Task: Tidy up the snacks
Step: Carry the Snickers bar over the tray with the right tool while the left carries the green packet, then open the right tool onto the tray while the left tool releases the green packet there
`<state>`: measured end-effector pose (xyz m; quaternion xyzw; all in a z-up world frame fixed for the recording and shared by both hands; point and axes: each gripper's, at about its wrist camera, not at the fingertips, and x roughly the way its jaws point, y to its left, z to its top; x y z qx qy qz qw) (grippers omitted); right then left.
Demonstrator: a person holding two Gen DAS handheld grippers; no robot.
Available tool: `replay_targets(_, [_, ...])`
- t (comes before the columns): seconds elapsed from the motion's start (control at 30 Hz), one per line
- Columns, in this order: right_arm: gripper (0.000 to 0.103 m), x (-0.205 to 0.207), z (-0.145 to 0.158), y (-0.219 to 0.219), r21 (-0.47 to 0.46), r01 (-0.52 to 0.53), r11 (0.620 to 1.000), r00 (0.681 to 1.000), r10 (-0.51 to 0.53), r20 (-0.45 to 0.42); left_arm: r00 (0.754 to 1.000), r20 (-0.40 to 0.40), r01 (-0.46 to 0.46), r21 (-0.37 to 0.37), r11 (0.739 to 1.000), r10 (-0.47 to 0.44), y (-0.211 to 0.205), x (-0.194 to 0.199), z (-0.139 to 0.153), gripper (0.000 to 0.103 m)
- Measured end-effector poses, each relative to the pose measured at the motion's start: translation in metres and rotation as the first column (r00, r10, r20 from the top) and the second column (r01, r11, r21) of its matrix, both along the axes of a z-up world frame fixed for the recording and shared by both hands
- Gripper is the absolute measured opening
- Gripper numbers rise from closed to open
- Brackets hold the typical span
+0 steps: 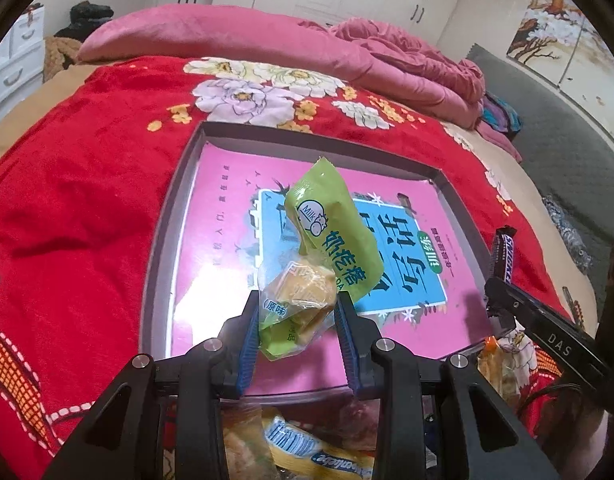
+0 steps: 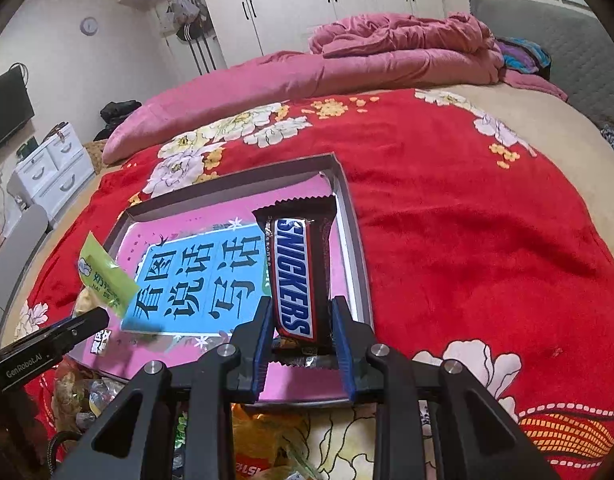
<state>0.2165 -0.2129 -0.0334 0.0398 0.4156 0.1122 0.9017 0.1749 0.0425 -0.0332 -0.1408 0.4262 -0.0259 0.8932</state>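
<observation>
My left gripper (image 1: 297, 316) is shut on a green snack packet (image 1: 327, 240) with a milk cow logo and holds it above the shallow grey box (image 1: 163, 248), which has a pink and blue printed sheet inside. My right gripper (image 2: 303, 320) is shut on a Snickers bar (image 2: 297, 272) and holds it upright over the box's right side (image 2: 357, 240). The green packet also shows at the left of the right wrist view (image 2: 103, 276). The Snickers bar shows at the right edge of the left wrist view (image 1: 503, 256).
The box lies on a red floral blanket (image 1: 87, 200) on a bed. Several loose snack packets (image 1: 299, 452) lie near the front edge below the grippers (image 2: 267, 440). A pink quilt (image 2: 387, 52) is piled at the back. White drawers (image 2: 55, 168) stand at the left.
</observation>
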Motion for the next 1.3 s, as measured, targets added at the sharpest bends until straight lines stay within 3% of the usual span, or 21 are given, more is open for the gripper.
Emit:
replay_targets(0.67, [0.030,0.0029,-0.0072,0.0004,-0.042,0.008,0.999,1.000,-0.009,-0.029,0.999,-0.041,0.024,0.009,1.000,-0.023,-0.0048,0.0056,-0.0080,0.037])
replay_targets(1.3, [0.030,-0.0006,-0.0060,0.0028,-0.003,-0.025,1.000,0.999,0.025,-0.030,0.999,-0.051,0.011,-0.005,1.000,-0.012,-0.0003,0.0066,-0.0108,0.037])
